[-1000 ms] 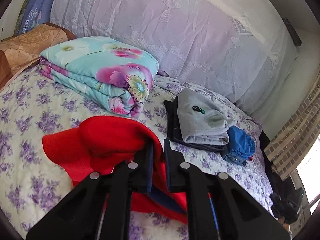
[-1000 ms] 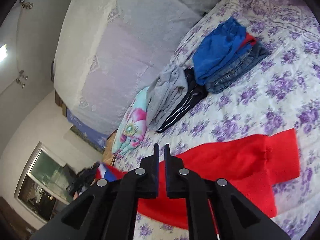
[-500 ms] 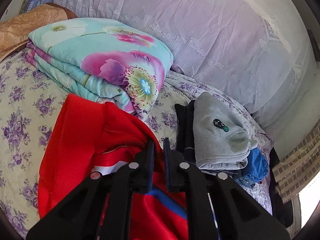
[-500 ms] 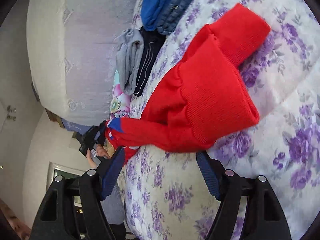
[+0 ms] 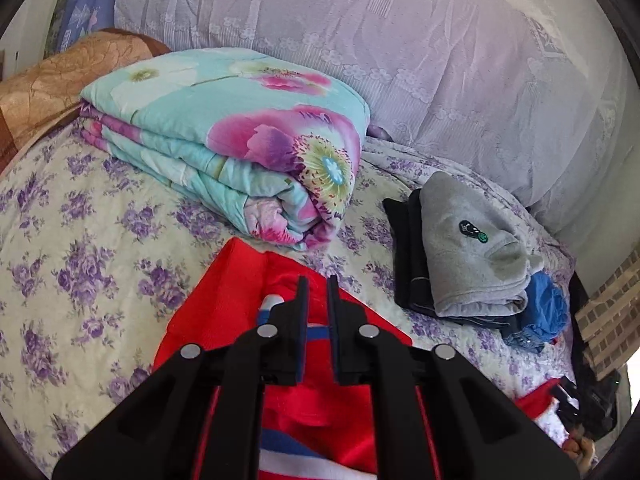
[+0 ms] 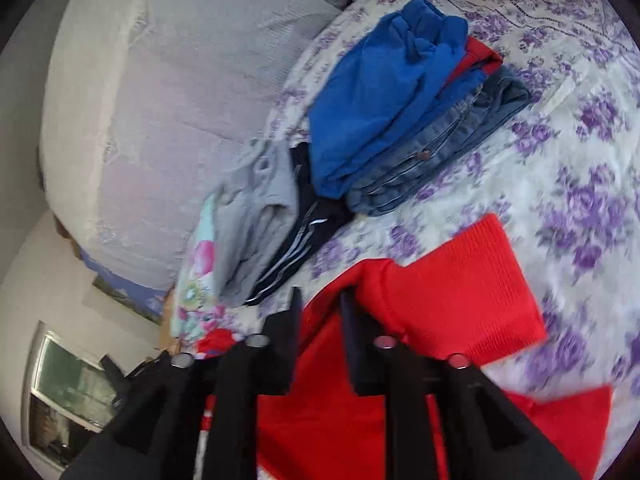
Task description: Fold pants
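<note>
The red pants [image 5: 224, 308], with a blue and white stripe, lie spread on the flowered bed sheet [image 5: 80, 240]. My left gripper [image 5: 316, 300] is shut on a bunched part of them, and red and blue cloth shows in the thin gap between its fingers. In the right wrist view the red pants [image 6: 452, 300] lie folded over on themselves, a ribbed cuff pointing right. My right gripper [image 6: 320, 300] hangs just over their upper edge. Its jaws are closing with red cloth between them, and the pads do not visibly press on it.
A folded flowered quilt [image 5: 224, 132] lies beyond the pants. To the right sit stacks of folded clothes: grey pants [image 5: 468, 248] on dark ones, blue pants [image 6: 380, 92] on jeans [image 6: 452, 148]. A lace-covered headboard [image 5: 400, 60] stands behind. A window [image 6: 68, 392] is at the far left.
The left gripper carried its red cloth forward toward the quilt and lower. The right gripper opened wide, let go of the pants, swung round, and now stands narrower over the red fabric.
</note>
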Demonstrator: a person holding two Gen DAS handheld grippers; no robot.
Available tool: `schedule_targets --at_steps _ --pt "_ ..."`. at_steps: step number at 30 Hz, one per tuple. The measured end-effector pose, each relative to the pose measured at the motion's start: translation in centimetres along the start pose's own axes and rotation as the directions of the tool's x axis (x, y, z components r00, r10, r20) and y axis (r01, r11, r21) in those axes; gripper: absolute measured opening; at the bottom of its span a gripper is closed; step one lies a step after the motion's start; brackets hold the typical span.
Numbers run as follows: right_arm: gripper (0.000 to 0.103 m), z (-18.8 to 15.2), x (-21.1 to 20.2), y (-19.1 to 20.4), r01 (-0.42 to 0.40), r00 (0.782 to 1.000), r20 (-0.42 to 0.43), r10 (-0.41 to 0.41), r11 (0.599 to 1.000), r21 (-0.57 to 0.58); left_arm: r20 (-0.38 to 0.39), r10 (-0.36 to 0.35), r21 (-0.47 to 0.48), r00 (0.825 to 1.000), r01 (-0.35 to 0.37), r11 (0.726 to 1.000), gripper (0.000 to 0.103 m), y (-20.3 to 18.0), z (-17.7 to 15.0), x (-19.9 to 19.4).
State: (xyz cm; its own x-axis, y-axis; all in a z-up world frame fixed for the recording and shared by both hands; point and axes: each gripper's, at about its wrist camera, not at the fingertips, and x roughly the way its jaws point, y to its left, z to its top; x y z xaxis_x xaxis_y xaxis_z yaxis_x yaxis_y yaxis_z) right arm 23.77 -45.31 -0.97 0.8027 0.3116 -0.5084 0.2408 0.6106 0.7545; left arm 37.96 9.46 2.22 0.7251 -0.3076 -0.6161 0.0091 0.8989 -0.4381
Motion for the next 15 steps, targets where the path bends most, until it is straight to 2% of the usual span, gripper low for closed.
schedule_targets --at_steps 1,2,3,4,5,8,10,13,15 --pt "0.062 0.3 -0.4 -0.4 0.033 0.999 0.025 -0.034 0.999 0.031 -0.012 -0.015 -0.002 1.000 0.015 1.000 0.013 0.4 -0.7 -0.8" --pt "0.063 -0.2 -1.5 -1.0 0.002 0.998 0.068 -0.006 0.998 0.058 -0.025 -0.017 0.012 1.000 0.017 1.000 0.029 0.7 -1.6 -1.9" --pt "0.063 -1.0 -2.5 -1.3 -0.038 0.997 0.075 0.034 0.998 0.050 -0.033 -0.015 0.024 0.999 0.016 1.000 0.040 1.1 -2.7 -2.8" --pt "0.063 -1.8 -3.5 -1.5 -0.048 0.997 0.065 0.046 0.998 0.034 -0.038 -0.012 0.028 0.999 0.013 1.000 0.056 1.5 -3.8 -3.8" --pt "0.063 -3.2 -4.7 -2.1 -0.047 0.997 0.057 0.046 0.999 0.023 -0.046 -0.012 0.027 0.999 0.013 1.000 0.061 2.0 -5.0 -4.8" --pt "0.069 -7.6 -8.0 -4.4 -0.024 0.999 0.035 0.023 0.999 0.038 -0.111 -0.055 0.006 0.992 0.056 0.998 0.062 3.6 -8.5 -6.5" --pt "0.073 -10.4 -9.7 -5.9 -0.021 0.999 0.027 0.019 0.998 0.067 -0.154 -0.090 -0.055 0.984 0.082 0.995 0.062 5.0 -10.3 -6.5" --pt "0.077 -13.8 -11.6 -7.8 -0.053 0.999 0.020 0.051 0.988 0.146 -0.191 -0.137 -0.187 0.972 0.101 0.977 0.062 7.3 -12.2 -5.1" --pt "0.077 -15.4 -12.4 -8.3 -0.104 0.995 0.023 0.101 0.977 0.187 -0.222 -0.185 -0.291 0.957 0.116 0.950 0.062 8.8 -13.4 -3.8"
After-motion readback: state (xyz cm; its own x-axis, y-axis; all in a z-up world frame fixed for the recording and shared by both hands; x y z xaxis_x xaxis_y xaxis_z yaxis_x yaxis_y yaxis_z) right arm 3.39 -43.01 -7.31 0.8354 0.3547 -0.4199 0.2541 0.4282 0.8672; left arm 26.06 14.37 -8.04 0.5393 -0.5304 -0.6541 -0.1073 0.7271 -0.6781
